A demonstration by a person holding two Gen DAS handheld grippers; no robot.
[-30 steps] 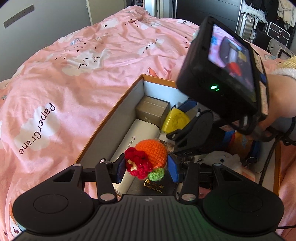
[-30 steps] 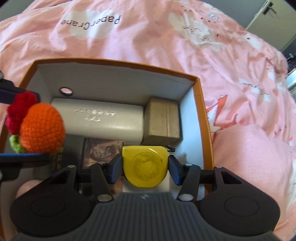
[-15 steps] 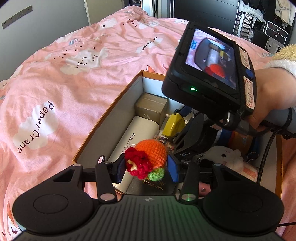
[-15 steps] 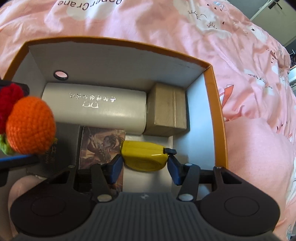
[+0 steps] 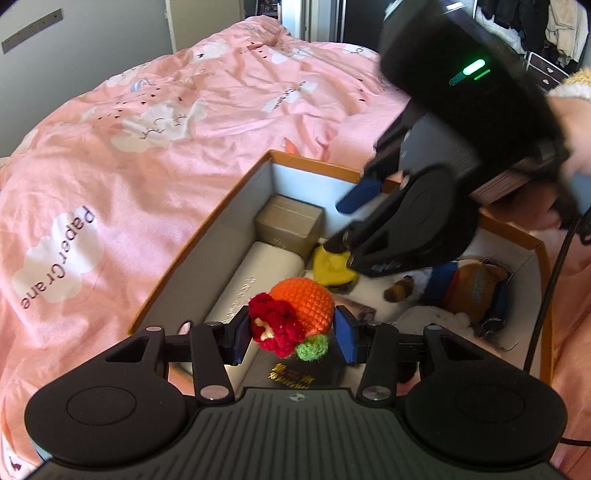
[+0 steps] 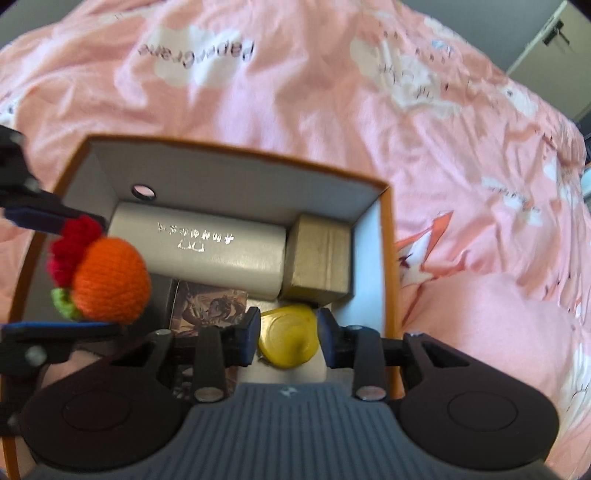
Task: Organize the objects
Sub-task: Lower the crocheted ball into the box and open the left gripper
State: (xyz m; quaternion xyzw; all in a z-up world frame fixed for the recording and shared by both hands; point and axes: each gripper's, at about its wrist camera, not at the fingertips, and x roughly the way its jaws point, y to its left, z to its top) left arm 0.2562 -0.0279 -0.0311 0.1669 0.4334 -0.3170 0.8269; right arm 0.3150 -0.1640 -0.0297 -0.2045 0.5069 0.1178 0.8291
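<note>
Left tongs [image 5: 290,334] clamped on orange crochet fruit [image 5: 303,306], right tongs [image 6: 288,338] closing around yellow case [image 6: 290,341].

A pink quilt [image 5: 155,155] printed with white clouds and the word "PaperCrane" spreads out on all sides. Beyond the quilt's far edge stand a pale wall [image 5: 85,44] and hanging clothes [image 5: 554,26].

Orange crochet fruit [image 5: 303,299] with red flower; pink cloud-print bedsheet [image 5: 147,155]; yellow case [image 6: 290,341].

A bed is covered by a pink cloud-print duvet [image 5: 155,147]; a grey wall [image 5: 92,44] is seen at eleven o'clock, hanging clothes [image 5: 535,26] at one.
</note>
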